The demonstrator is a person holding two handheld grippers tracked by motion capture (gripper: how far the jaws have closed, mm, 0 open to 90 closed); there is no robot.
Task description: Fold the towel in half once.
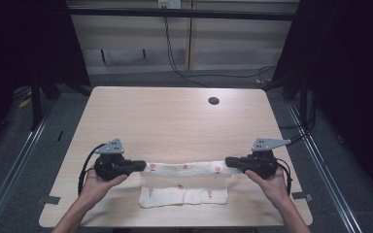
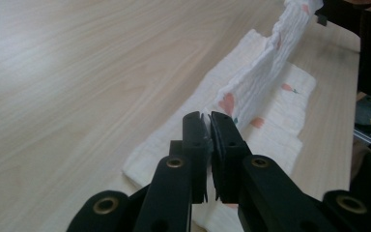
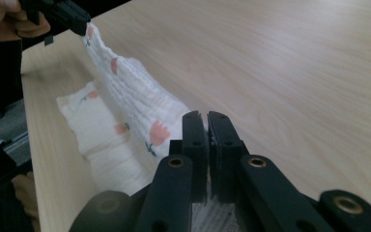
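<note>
Folding is in hand: in the high view your left gripper (image 1: 138,166) and right gripper (image 1: 231,161) hold the cloth (image 1: 184,183) taut near the table's (image 1: 175,116) near edge. Both gripper views show jaws clamped on corners. Next, carry the lifted edge across evenly, then lower.

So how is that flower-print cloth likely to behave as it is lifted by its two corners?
Probably floppy: the cloth sags between the left gripper and right gripper, its lower part lying on the table. Likely light, since thin corners carry it. Its crinkled weave suggests it won't slip easily.
</note>
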